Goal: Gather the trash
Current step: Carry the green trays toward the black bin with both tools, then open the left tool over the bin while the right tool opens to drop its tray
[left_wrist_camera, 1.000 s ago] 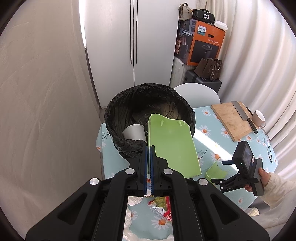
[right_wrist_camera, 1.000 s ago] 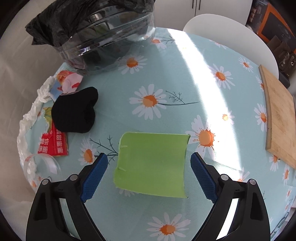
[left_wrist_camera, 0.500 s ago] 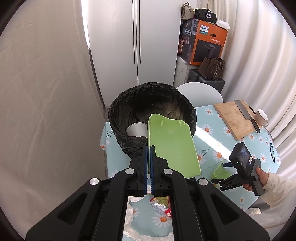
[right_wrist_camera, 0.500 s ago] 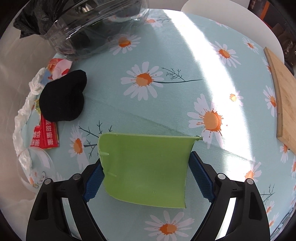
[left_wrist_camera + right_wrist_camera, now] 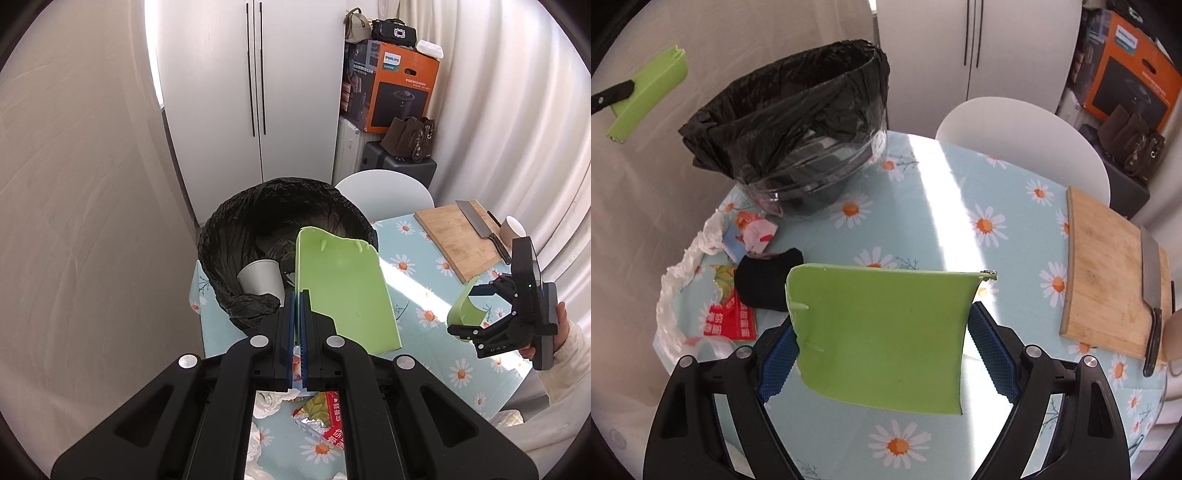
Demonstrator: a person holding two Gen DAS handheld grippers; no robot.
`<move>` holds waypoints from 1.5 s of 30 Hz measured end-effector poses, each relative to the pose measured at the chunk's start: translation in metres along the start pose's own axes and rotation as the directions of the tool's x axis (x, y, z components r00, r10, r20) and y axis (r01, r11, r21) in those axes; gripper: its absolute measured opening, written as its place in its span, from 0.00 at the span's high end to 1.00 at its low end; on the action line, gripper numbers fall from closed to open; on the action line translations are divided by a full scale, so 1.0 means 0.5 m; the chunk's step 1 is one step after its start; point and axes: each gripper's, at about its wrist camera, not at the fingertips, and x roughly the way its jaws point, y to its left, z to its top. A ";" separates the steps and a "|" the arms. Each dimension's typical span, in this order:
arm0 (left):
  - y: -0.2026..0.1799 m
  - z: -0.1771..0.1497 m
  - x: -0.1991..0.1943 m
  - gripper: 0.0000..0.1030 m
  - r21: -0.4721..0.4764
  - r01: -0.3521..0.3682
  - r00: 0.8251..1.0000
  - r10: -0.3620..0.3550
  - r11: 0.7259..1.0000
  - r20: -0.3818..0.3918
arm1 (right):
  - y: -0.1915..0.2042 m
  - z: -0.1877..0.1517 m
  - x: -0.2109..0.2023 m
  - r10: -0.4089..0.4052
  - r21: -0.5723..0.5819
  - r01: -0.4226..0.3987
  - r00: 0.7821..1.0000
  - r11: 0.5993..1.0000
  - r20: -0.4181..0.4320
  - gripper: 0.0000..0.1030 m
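My left gripper (image 5: 297,295) is shut on the edge of a flat green plastic sheet (image 5: 343,291), held up beside the bin lined with a black bag (image 5: 284,229). A white paper cup (image 5: 260,278) lies inside the bin. My right gripper (image 5: 882,321) is shut on a second green sheet (image 5: 882,332), pads pressing its two side edges so it bows. That sheet hangs above the daisy tablecloth (image 5: 923,206). A black sock (image 5: 764,280), a red packet (image 5: 729,319), a pink wrapper (image 5: 757,232) and crumpled white plastic (image 5: 683,266) lie near the bin (image 5: 798,122).
A wooden cutting board (image 5: 1108,273) with a cleaver (image 5: 1152,280) lies at the table's right side, a cup (image 5: 513,227) beside it. A white chair (image 5: 1015,136) stands behind the table. White cabinet doors (image 5: 255,92) and stacked boxes (image 5: 399,92) fill the back wall.
The right gripper closed on the green sheet that lay flat on the table and lifted it clear of the cloth. The left gripper and its sheet stayed almost still.
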 end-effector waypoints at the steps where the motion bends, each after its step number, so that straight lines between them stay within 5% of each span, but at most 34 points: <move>1: 0.003 0.002 0.004 0.97 0.001 0.003 1.000 -0.003 1.000 0.001 | 0.002 0.015 -0.011 0.001 -0.008 -0.001 1.000 1.000 0.019 0.21; 11: 0.046 0.025 0.085 0.97 -0.014 0.039 0.999 -0.039 0.999 -0.029 | 0.064 0.153 -0.061 0.083 -0.106 -0.071 0.989 0.992 0.119 0.20; 19: 0.092 0.049 0.159 0.97 -0.016 0.062 0.997 -0.062 0.998 -0.046 | 0.088 0.274 -0.034 0.242 -0.116 -0.229 0.964 0.967 0.113 0.20; 26: 0.141 0.062 0.233 0.96 -0.022 0.083 0.994 -0.085 0.996 -0.072 | 0.134 0.359 0.009 0.235 -0.198 -0.210 0.966 0.958 0.112 0.20; 27: 0.145 0.061 0.239 0.93 -0.023 0.090 0.994 -0.091 0.996 -0.064 | 0.138 0.366 0.018 0.234 -0.210 -0.206 0.966 0.956 0.114 0.19; 29: 0.151 0.060 0.238 0.69 -0.022 0.119 0.992 -0.120 0.993 -0.025 | 0.148 0.377 0.033 0.246 -0.217 -0.217 0.962 0.952 0.116 0.17; 30: 0.153 0.060 0.233 0.44 -0.024 0.130 0.992 -0.130 0.991 -0.004 | 0.151 0.381 0.040 0.248 -0.214 -0.218 0.961 0.952 0.121 0.16; 31: 0.153 0.060 0.226 0.30 -0.025 0.140 0.990 -0.140 0.990 0.018 | 0.153 0.384 0.041 0.249 -0.214 -0.218 0.959 0.952 0.134 0.15; 34: 0.159 0.056 0.203 0.11 -0.036 0.160 0.985 -0.157 0.986 0.067 | 0.161 0.388 0.038 0.214 -0.233 -0.173 0.963 0.957 0.166 0.14; 45: 0.126 0.018 0.118 0.06 -0.038 0.063 0.996 -0.060 0.997 0.064 | 0.134 0.299 -0.027 0.178 -0.211 -0.139 0.967 0.968 0.181 0.12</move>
